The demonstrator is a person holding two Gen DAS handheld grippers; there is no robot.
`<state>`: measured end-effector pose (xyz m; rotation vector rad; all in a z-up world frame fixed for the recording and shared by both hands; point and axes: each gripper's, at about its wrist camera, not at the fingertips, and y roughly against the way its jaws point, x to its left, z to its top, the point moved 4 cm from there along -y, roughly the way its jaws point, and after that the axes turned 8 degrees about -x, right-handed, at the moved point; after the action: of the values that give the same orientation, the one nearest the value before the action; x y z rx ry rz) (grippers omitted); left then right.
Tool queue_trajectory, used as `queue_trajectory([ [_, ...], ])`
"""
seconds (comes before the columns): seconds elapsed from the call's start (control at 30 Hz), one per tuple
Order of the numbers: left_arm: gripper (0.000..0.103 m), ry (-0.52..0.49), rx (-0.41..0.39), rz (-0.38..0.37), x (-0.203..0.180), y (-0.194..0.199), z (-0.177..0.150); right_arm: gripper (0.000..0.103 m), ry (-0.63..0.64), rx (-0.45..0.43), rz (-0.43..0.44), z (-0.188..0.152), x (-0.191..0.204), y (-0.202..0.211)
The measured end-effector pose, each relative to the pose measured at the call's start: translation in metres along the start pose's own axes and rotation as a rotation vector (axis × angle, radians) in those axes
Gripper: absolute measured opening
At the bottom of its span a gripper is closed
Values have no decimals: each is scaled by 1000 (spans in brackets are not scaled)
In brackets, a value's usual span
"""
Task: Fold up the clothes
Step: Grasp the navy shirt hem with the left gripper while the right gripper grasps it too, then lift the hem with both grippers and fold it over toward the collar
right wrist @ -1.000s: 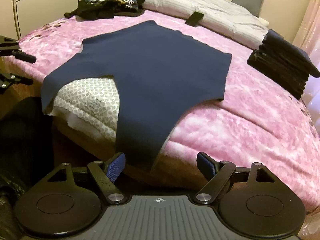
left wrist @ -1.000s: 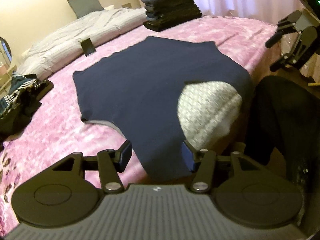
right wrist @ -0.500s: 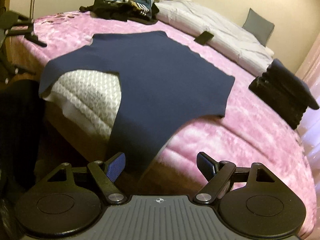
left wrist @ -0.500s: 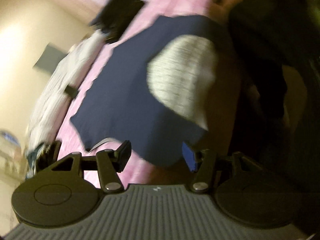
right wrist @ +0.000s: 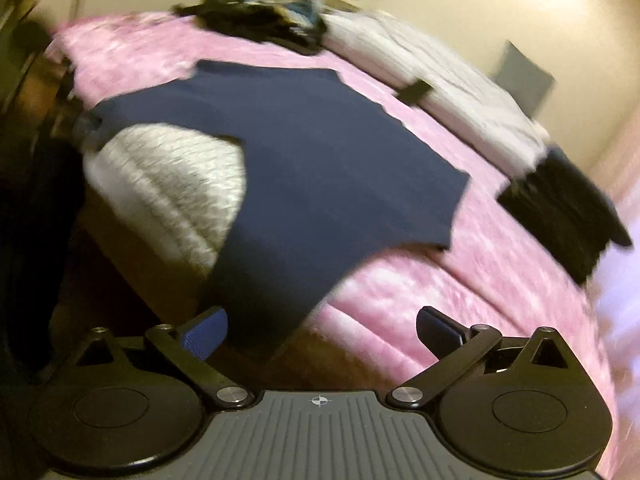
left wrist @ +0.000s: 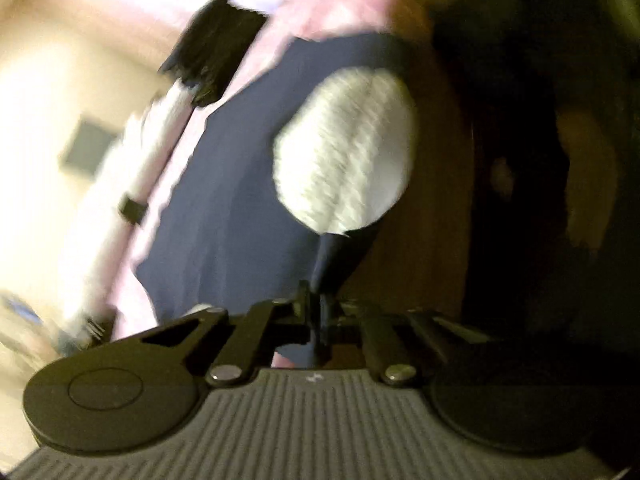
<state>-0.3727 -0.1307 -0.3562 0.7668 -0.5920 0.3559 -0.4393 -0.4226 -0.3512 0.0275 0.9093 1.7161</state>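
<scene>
Left gripper [left wrist: 316, 312] has just closed on the navy garment [right wrist: 320, 152] hem at the bed [right wrist: 460, 300] edge; right gripper [right wrist: 320, 332], just opened wider, brackets the other hanging corner.

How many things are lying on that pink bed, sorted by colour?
Navy: 1, the spread-out navy garment
Black: 2, the stack of folded dark clothes and a small black flat object
Mixed dark and striped: 1, the heap of unfolded clothes
White-grey: 1, the striped duvet
Grey: 1, the pillow
Total: 6
</scene>
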Motion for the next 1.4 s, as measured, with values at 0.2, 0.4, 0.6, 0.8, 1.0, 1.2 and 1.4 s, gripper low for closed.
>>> queue_trajectory([
  [0.2,3,402,-101,-15,92,19,28,103,209,-59,79,4,43,-18],
  [0.4,3,494,-134,-18,130,16,41,103,337,-87,69,-2,68,-44],
  [0.6,3,546,-127,-33,136,21,40,103,403,-97,22,-12,81,-68],
  [0.8,3,571,-108,-31,136,18,40,103,437,-125,-59,-14,91,-95],
  [1.0,3,572,-96,-26,134,18,37,102,497,-180,-148,-16,88,-86],
  [1.2,3,563,-86,-33,130,16,33,82,441,-213,-180,-14,73,-62],
  [1.4,3,579,-90,-36,133,13,31,83,473,-173,-89,-19,104,-67],
])
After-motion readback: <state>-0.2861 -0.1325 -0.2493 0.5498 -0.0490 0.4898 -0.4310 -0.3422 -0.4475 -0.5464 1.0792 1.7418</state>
